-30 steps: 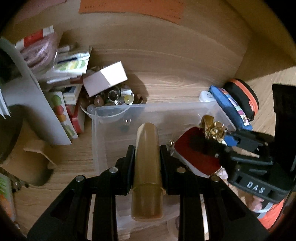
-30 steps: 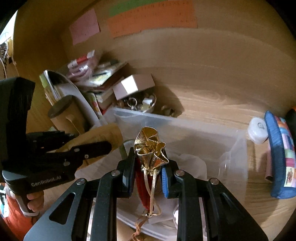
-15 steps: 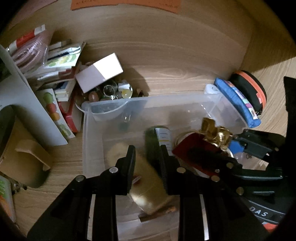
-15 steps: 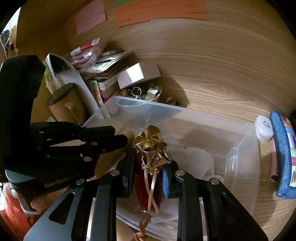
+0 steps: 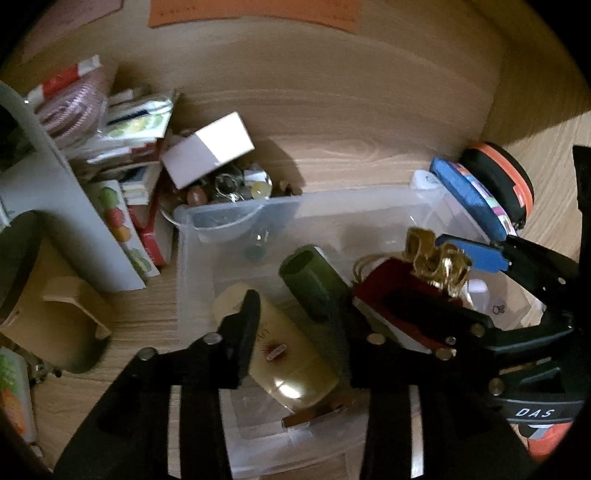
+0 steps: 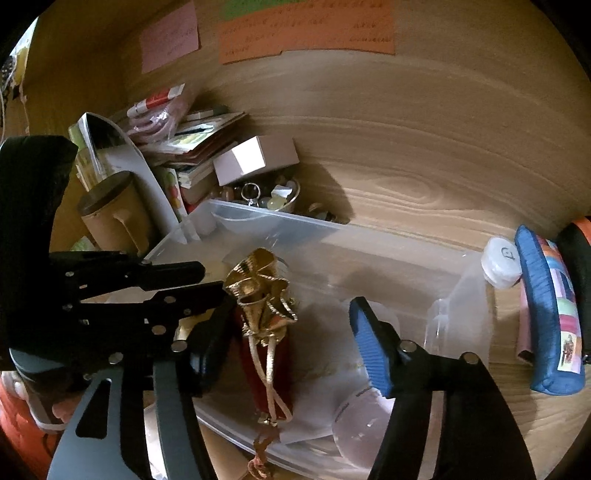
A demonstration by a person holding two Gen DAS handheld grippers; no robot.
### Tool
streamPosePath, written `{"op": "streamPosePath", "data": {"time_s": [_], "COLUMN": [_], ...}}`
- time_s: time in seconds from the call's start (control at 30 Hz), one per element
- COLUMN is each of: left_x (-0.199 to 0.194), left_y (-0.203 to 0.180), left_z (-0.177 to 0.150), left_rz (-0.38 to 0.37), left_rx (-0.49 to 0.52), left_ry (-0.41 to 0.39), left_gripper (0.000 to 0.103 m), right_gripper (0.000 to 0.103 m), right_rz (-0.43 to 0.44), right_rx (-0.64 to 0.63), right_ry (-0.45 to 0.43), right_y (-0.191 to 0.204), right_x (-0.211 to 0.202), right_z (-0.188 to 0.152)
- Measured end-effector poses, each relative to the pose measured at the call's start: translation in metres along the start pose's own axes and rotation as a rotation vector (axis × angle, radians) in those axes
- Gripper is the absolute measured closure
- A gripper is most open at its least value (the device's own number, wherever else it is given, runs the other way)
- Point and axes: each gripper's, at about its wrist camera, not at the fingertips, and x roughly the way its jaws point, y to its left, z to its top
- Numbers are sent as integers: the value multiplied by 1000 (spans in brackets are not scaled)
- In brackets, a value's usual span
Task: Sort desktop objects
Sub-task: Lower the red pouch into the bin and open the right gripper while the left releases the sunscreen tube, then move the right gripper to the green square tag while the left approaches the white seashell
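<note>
Left gripper [image 5: 291,321]: jaws have just been opening; the cream tube [image 5: 280,354] is lying loose between them, inside the bin [image 5: 192,236].
Right gripper [image 6: 295,350]: jaws have just been opening wide; the red pouch [image 6: 273,365] with gold top is lying released between them, in the bin.
Writing: "DAS" is showing on the right gripper; the orange note [image 6: 306,33] is not readable.
Beside the bin: blue case [image 6: 550,317].

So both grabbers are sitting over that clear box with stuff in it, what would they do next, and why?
Probably lift both away. The left gripper has just opened, and the cream tube lies loose in the clear bin. The right gripper has just opened too; the red pouch rests inside, with more clutter waiting outside.
</note>
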Motion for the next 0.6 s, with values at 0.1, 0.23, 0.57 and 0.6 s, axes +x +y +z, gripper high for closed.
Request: {"op": "streamPosePath", "data": {"time_s": [0.1,0.23,0.57,0.6], "left_x": [-9,-24,-70,-74], "left_y": [2,2,9,10], "left_z": [3,4,-5,-7], "left_rz": [-8,23,92,97], "left_rx": [-15,-13,-9,-11], "left_ry": [-14,-43,-108,-115], "left_gripper": [57,43,29,29], "right_gripper": [34,32,20,20], "right_rz": [4,14,34,41], "right_rx": [5,0,-23,-23], "right_ry": [-4,-10,-67,-73], "right_y": [-2,-2,11,14], "right_x": [-3,-7,-39,-44], "right_z": [2,3,8,8]}}
